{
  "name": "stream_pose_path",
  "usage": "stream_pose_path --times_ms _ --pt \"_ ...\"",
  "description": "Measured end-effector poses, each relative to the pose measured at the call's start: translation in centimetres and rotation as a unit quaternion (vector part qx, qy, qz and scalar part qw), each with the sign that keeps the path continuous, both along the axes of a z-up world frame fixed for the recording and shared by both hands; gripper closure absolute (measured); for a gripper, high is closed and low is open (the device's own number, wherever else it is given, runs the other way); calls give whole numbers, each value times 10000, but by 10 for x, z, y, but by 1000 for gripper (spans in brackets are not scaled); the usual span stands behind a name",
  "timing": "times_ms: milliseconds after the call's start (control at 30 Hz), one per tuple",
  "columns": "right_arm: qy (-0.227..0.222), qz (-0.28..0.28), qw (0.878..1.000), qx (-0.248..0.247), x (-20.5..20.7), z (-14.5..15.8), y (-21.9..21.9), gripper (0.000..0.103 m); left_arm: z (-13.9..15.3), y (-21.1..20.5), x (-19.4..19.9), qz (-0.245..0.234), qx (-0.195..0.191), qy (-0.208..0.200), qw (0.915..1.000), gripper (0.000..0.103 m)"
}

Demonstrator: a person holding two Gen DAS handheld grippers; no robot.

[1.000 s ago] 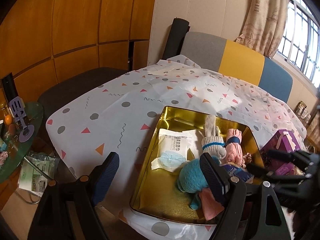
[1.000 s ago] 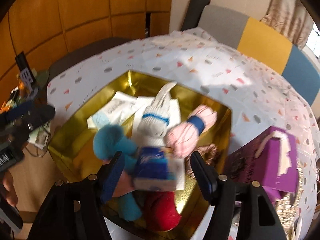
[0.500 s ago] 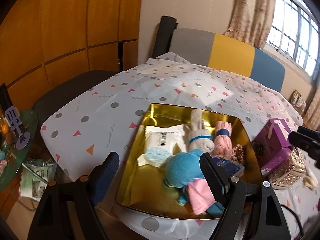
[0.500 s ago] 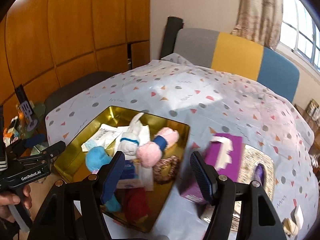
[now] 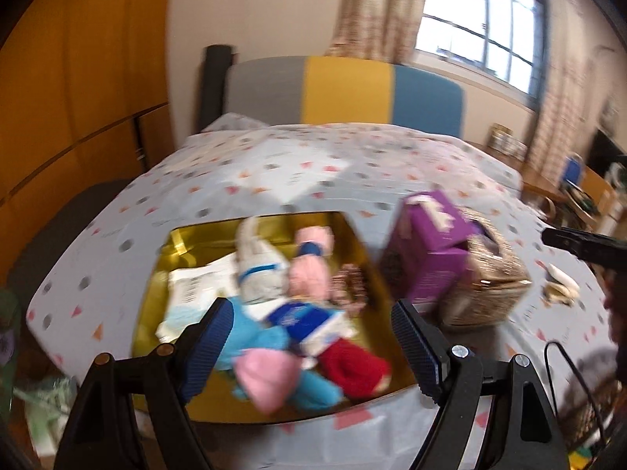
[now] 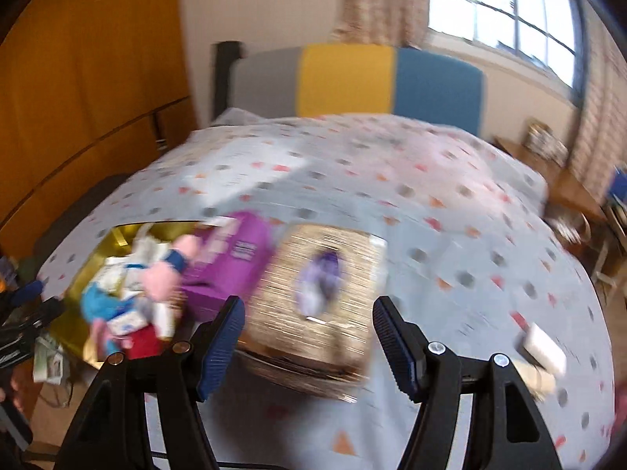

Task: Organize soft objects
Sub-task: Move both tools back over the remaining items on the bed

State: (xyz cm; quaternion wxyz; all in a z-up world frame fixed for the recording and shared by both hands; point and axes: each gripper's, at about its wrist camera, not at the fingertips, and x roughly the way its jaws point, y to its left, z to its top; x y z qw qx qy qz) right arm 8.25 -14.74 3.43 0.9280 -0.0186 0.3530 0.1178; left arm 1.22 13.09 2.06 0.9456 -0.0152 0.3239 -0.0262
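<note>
On our patterned tablecloth (image 5: 250, 172), the gold tray (image 5: 156, 305) holds the soft objects (image 5: 282, 293) heaped inside it; a purple box (image 5: 427, 250) stands just beside the tray, a woven basket (image 6: 313, 305) beyond the box. Our left gripper (image 5: 309, 337) and right gripper (image 6: 305, 333) hover with jaws wide, gripping nothing.

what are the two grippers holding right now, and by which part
Nothing is held. The left gripper stands open above the gold tray of soft things, and the right gripper stands open over the gold woven box, with nothing between the pads.
</note>
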Motion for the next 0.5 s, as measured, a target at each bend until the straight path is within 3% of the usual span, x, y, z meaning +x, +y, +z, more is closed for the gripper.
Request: stream_pose_path --times_ms 133,233,400,500 --pt "349 -763 9963 201 6 -10 -67 34 8 -30 2 -492 -67 -58 9987 20" --pt "713 -1429 9858 517 8 -20 -123 34 14 -54 4 -888 -57 -117 9960 20" --pt "994 -2477 9570 1135 6 -35 -214 34 20 -97 10 -1477 25 -108 9890 20" --pt "1098 -3104 9310 1575 4 -45 -266 34 21 -120 13 -1774 61 -55 9841 20"
